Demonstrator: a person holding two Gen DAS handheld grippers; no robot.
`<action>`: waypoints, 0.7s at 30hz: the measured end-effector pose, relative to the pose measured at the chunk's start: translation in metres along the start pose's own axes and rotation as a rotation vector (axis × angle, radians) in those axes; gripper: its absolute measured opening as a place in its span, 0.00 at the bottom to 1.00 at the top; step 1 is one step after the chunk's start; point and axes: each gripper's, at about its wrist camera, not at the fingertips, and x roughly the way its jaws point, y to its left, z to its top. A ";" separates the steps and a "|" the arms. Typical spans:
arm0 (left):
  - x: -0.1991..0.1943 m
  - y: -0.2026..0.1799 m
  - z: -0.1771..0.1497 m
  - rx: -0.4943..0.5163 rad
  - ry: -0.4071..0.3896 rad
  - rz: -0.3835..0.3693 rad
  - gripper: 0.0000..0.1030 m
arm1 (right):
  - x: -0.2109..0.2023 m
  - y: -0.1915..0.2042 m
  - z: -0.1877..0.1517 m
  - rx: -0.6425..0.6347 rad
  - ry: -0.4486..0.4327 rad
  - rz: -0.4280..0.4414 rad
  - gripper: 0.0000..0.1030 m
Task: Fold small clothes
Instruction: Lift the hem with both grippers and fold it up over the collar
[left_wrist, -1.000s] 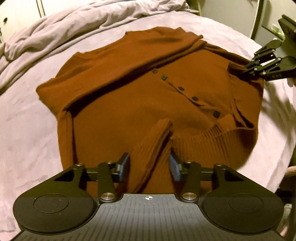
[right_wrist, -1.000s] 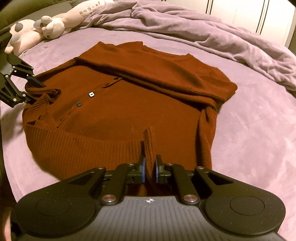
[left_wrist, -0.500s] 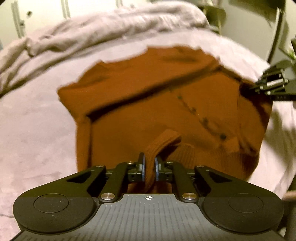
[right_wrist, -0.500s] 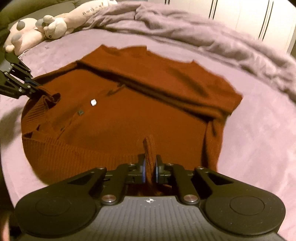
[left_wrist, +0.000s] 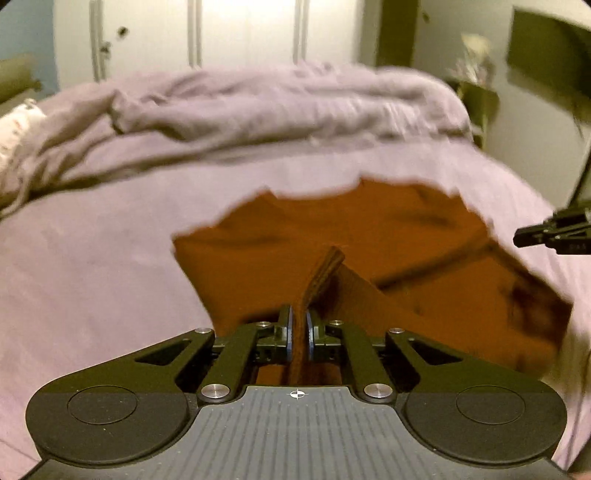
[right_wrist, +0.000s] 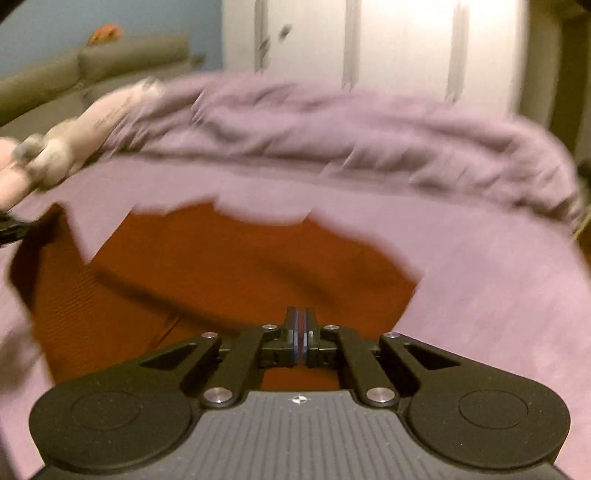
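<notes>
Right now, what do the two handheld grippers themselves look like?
Both match. The left gripper and right gripper have matte black linkage arms with silver pivot screws, blue pads on the inner finger faces, two rounded black lobes with circular recesses, and a ribbed dark grey body with a small white crosshair mark. No cables or sleeves show.

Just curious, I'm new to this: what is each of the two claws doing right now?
Left gripper: closed on the ribbed hem of the brown sweater.
Right gripper: closed, also pinching the sweater's edge.

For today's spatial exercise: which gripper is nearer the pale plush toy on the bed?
Left. The left gripper pinches the rust-brown knitted sweater on the side of the pale plush toy; the right gripper pinches it farther across.
</notes>
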 end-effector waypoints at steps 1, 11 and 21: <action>0.006 -0.002 -0.009 0.005 0.023 -0.004 0.09 | 0.002 0.004 -0.010 -0.030 0.037 0.001 0.24; 0.031 -0.003 -0.042 -0.028 0.119 -0.099 0.16 | 0.018 0.020 -0.065 -0.127 0.178 0.027 0.51; 0.039 0.000 -0.035 -0.068 0.087 -0.040 0.09 | 0.010 0.046 -0.065 -0.264 0.085 0.034 0.06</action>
